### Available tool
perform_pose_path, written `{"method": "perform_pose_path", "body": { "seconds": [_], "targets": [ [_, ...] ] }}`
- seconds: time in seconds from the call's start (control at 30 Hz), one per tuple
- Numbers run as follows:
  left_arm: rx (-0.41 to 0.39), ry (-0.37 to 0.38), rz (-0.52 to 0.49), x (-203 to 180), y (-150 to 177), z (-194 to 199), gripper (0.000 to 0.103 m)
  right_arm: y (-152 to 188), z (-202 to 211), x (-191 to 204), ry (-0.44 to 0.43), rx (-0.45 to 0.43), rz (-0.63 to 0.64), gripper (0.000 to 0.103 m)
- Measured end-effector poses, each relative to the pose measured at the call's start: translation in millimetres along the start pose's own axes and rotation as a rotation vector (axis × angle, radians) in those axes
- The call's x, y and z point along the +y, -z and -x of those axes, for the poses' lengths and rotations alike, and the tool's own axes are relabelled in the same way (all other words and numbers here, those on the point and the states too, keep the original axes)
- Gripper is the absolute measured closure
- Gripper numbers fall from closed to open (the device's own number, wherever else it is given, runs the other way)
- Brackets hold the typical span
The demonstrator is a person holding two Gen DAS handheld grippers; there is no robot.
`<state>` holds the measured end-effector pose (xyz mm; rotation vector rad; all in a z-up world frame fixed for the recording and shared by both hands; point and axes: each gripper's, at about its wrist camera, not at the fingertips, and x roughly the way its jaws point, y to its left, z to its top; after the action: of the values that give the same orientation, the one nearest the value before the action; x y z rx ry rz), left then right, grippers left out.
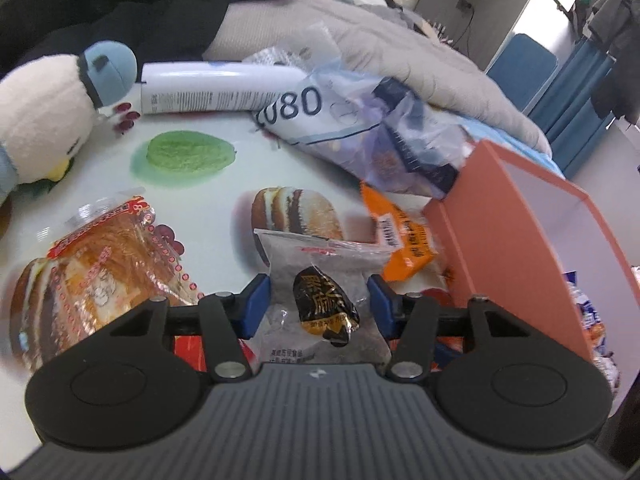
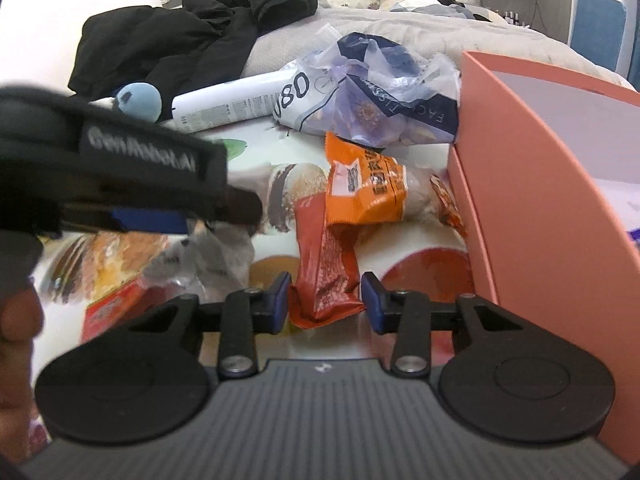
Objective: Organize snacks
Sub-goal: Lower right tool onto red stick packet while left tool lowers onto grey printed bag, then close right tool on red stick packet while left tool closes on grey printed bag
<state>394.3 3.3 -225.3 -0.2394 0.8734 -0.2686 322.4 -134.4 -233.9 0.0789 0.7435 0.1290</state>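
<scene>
The crumpled plastic bag [image 1: 320,108] at the back of the table carries large blue digits "080", and in the right wrist view its dark band reads partly as "FAC... TISSUES". The side of the left gripper [image 2: 140,152], seen from the right wrist, bears white lettering "GenRobot.AI". Chinese print on the snack packets and small print on the white tube [image 1: 216,88] is too fine to read

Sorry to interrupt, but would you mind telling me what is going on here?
A person is sorting snacks on a table with two tools. The left hand-held gripper has a clear packet with a dark snack between its fingers; the right hand-held gripper straddles a red-orange wrapper. An open pink box stands on the right.
</scene>
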Motion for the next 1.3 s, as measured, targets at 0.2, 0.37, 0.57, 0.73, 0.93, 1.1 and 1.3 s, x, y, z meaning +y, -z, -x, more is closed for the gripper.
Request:
{"method": "perform_pose_path", "body": {
  "seconds": [0.2, 0.37, 0.57, 0.73, 0.93, 1.1, 1.3],
  "targets": [
    [-0.015, 0.008, 0.023, -10.9, 27.9, 38.9, 0.044, 18.6, 29.8, 4.1, -0.007, 0.025, 0.032, 0.062],
    [0.008, -0.007, 0.064, -6.7, 61.8, 66.2, 0.044, 44.1, 59.8, 9.9, -0.018, 0.056, 0.072, 0.062],
    [0.035, -0.055, 0.1, 10.9, 98.2, 101.0, 0.044, 69.0, 93.8, 12.3, -0.023, 0.068, 0.102, 0.062],
    [0.093, -0.107, 0.107, 22.5, 124.1, 116.4, 0.044, 82.1, 118.8, 11.6, -0.04, 0.069, 0.095, 0.062],
    [0.119, -0.196, 0.064, 29.8, 140.9, 123.8, 0.043, 95.6, 142.1, 12.2, -0.086, 0.096, 0.124, 0.061],
    [0.113, -0.213, 0.077, 39.2, 147.5, 118.7, 0.038, 103.7, 145.5, 9.8, -0.148, 0.131, 0.12, 0.057],
    [0.141, -0.179, 0.107, 43.3, 148.9, 110.6, 0.012, 101.1, 137.9, 7.8, -0.15, 0.096, 0.103, 0.031]
  ]
}}
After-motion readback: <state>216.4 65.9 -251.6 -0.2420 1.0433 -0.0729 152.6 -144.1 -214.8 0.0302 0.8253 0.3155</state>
